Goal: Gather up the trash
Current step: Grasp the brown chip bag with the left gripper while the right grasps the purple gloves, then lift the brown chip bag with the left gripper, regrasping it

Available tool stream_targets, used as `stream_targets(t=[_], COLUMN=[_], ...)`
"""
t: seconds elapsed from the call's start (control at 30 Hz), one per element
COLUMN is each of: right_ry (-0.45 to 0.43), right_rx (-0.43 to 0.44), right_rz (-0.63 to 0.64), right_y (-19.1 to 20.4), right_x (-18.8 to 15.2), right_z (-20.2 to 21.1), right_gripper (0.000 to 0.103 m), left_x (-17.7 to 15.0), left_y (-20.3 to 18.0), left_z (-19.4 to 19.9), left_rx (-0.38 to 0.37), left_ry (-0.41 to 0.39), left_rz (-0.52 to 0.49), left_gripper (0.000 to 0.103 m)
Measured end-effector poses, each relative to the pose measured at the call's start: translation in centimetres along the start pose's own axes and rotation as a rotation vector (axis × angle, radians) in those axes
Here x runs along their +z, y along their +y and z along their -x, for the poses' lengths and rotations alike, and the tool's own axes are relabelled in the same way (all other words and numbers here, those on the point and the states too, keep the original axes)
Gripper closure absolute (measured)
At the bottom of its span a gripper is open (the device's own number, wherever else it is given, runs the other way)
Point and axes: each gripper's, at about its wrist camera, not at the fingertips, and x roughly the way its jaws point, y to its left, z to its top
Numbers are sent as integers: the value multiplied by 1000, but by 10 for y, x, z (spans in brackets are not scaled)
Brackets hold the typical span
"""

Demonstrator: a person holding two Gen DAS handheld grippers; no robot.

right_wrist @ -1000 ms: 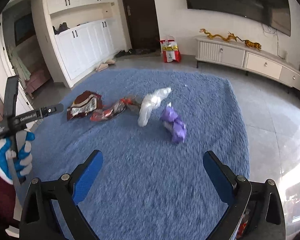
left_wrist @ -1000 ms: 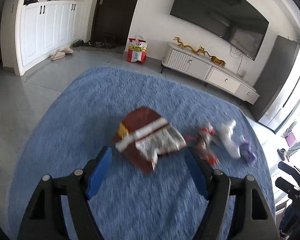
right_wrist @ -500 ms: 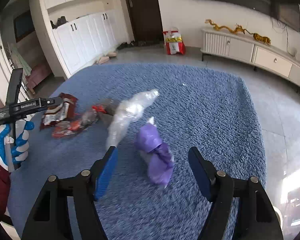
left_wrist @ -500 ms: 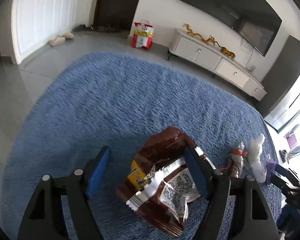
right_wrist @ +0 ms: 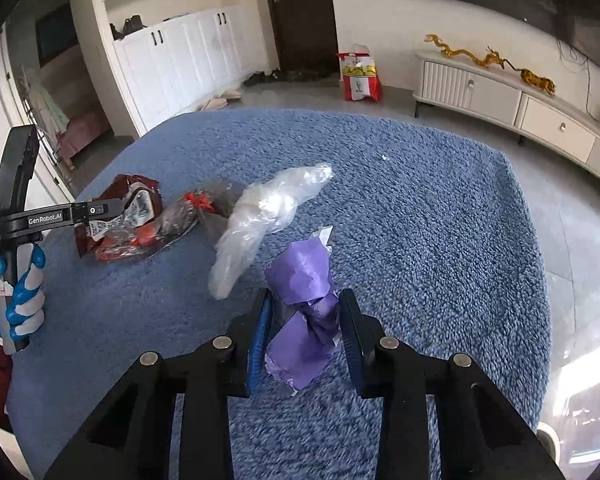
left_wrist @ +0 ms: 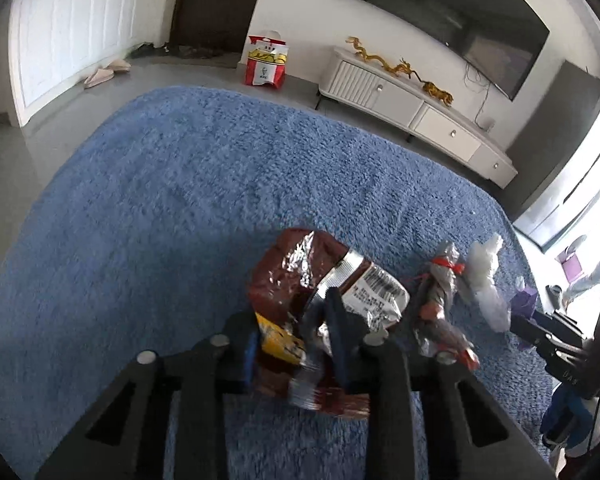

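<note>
A crumpled brown snack wrapper [left_wrist: 300,272] lies on the blue rug [left_wrist: 160,200]. My left gripper [left_wrist: 294,332] is over its near end, the jaws are closing, and both pads press into the foil. In the right wrist view a purple paper wad [right_wrist: 300,280] stands between the pads of my right gripper [right_wrist: 306,320]. Those jaws are closing too and touch it on both sides. Between the two lie a red-and-grey wrapper [right_wrist: 168,228] and a clear plastic bag [right_wrist: 268,216]. A gloved hand [right_wrist: 20,300] holds the left gripper at that view's left edge.
The rug stretches far beyond the trash. A red paper bag [left_wrist: 266,64] stands on the tiled floor near a dark door. A white TV cabinet [left_wrist: 412,100] runs along the right wall, white cupboards [left_wrist: 72,28] along the left, with slippers [left_wrist: 104,74] before them.
Both grippers came down and forward onto the rug. The left jaws closed on the brown wrapper, and the right jaws narrowed from wide apart onto the purple wad.
</note>
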Motion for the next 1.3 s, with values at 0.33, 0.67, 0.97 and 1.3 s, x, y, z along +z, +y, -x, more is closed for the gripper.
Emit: stream_targets(t=[0.33,0.67,0.97,1.3], right_ry=[-46,-79,-84,-86], right_rx=[4,12,25,27], right_rz=[10,34,47,18], right_y=[27,58,75,67], right_x=[-28,-67,-97,-114], right_z=[56,108,138,153], right_gripper=[70,70,70,70], left_x=[-34,-81,-114,-127], left_y=[1,-24,-63,-84], left_z=[66,138,180,196], left_rx=[5,34,94,114], left_ry=[-81,-143,-222,-247], left_rz=[25,-75,-148,-186], left_gripper=[94,95,95,95])
